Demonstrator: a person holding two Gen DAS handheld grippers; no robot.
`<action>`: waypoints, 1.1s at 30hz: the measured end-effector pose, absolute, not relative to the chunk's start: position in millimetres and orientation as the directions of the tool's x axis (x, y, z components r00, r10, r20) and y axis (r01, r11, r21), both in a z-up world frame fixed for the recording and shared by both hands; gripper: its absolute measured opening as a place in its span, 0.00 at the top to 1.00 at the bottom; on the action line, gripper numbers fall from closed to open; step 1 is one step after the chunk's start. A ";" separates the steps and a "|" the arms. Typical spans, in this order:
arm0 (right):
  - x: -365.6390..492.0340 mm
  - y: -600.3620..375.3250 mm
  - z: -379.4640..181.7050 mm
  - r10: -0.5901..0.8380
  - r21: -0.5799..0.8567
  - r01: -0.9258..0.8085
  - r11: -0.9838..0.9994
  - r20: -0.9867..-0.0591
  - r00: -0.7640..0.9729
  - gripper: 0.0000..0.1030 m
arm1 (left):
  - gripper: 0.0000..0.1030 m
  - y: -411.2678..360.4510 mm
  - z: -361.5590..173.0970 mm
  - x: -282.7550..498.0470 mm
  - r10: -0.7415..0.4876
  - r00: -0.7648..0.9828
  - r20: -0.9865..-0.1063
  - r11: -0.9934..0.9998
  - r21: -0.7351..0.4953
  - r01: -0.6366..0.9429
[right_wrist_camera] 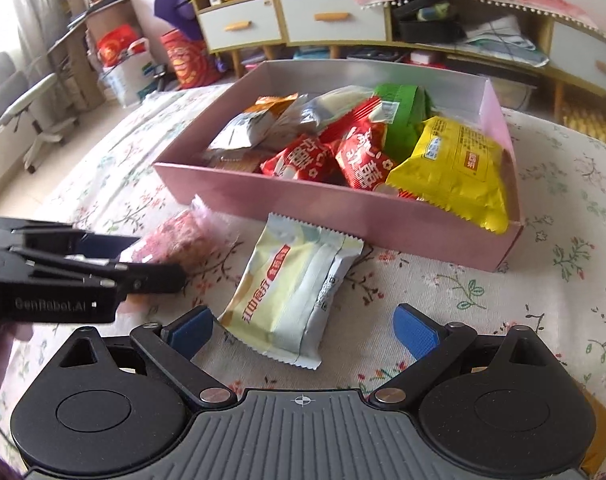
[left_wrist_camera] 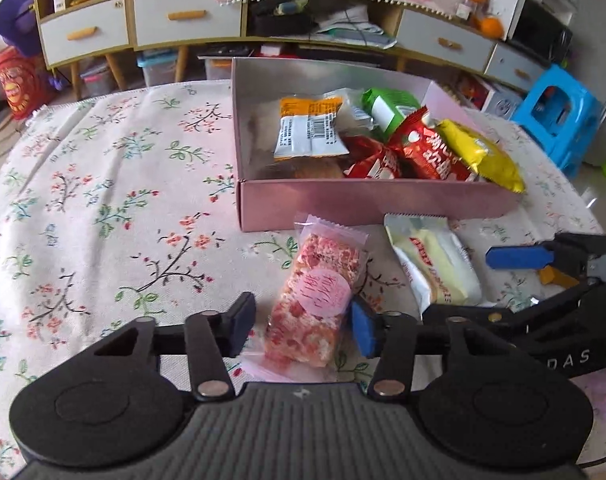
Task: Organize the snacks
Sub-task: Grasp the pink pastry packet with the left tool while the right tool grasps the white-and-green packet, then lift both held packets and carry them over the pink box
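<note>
Left wrist view. Pink box (left_wrist_camera: 367, 204) standing open on floral cloth (left_wrist_camera: 103, 200), already loaded with packets: orange-and-white (left_wrist_camera: 309, 128), green (left_wrist_camera: 387, 106), red (left_wrist_camera: 427, 152), yellow (left_wrist_camera: 479, 156) draped over the near wall at the right end. Two packets left outside, just in front of the box's near wall: pink snack (left_wrist_camera: 319, 300) to the left, cream snack (left_wrist_camera: 435, 264) to the right. Left gripper (left_wrist_camera: 303, 330) straddling the pink snack's near half, pointed steeply down. Right pad (left_wrist_camera: 363, 330) touching the wrapper edge; left pad (left_wrist_camera: 241, 330) apart from the wrapper, cloth visible between. Fingers partly drawn in, not yet pinching. Judged purpose: crosswise grip on the long packet, for a lift into the box. Right gripper (left_wrist_camera: 519, 264) entering from the right edge, beside the cream snack.

Right wrist view. Right gripper (right_wrist_camera: 301, 330) spread wide around the cream snack (right_wrist_camera: 295, 296), just in front of the box (right_wrist_camera: 323, 200). Left pad (right_wrist_camera: 191, 330) close to the packet corner, contact not clear; right pad (right_wrist_camera: 415, 330) well clear. No pinch. Packet lying diagonal, flat on the cloth (right_wrist_camera: 503, 300), so the wide spread likely serves to clear its width. Left gripper (right_wrist_camera: 143, 260) seen side-on left of the box front, over the blurred pink snack (right_wrist_camera: 179, 236); finger state not readable here. Free room remains at the box's left end.
</note>
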State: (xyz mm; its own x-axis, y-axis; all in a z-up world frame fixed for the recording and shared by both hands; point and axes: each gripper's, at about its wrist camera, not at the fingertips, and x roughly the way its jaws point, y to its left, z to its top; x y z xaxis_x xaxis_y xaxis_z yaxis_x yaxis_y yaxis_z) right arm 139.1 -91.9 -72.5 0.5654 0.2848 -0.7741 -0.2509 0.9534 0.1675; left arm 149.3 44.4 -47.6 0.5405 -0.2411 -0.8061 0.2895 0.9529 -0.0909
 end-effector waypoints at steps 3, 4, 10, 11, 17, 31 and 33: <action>138.1 -85.6 -71.8 0.272 0.147 -0.253 0.956 -0.768 0.580 0.07 | 0.66 47.5 -46.3 145.7 -0.202 0.543 -0.815 0.962 -0.060 0.268; 137.4 -83.6 -71.0 0.267 0.141 -0.252 0.958 -0.764 0.588 0.11 | 0.66 49.9 -45.9 143.8 -0.196 0.542 -0.817 0.963 -0.056 0.263; 131.2 -74.2 -69.1 0.280 0.142 -0.264 0.954 -0.740 0.612 0.39 | 0.67 68.7 -44.4 130.7 -0.163 0.533 -0.830 0.969 -0.033 0.245; 129.8 -73.0 -68.5 0.278 0.136 -0.268 0.954 -0.738 0.615 0.39 | 0.67 72.5 -44.5 128.4 -0.164 0.530 -0.832 0.970 -0.038 0.241; 120.3 -78.3 -63.2 0.291 0.156 -0.267 0.951 -0.743 0.602 0.46 | 0.67 89.3 -43.1 112.3 -0.167 0.508 -0.845 0.966 -0.039 0.254; 103.9 -81.7 -47.8 0.298 0.220 -0.201 0.954 -0.746 0.596 0.22 | 0.50 100.9 -41.3 100.4 -0.205 0.477 -0.855 0.974 -0.129 0.187; 108.5 -77.5 -48.5 0.274 0.219 -0.165 0.962 -0.758 0.593 0.22 | 0.50 99.3 -43.1 101.7 -0.197 0.477 -0.856 0.976 -0.129 0.173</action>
State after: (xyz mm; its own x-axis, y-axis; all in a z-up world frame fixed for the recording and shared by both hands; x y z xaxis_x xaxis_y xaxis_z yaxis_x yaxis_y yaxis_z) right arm 108.5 -77.5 -48.5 0.5926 0.2738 -0.7576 -0.1646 0.9618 0.2189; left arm 101.7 99.3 -43.1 0.4770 -0.1974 -0.8565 0.1729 0.9765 -0.1288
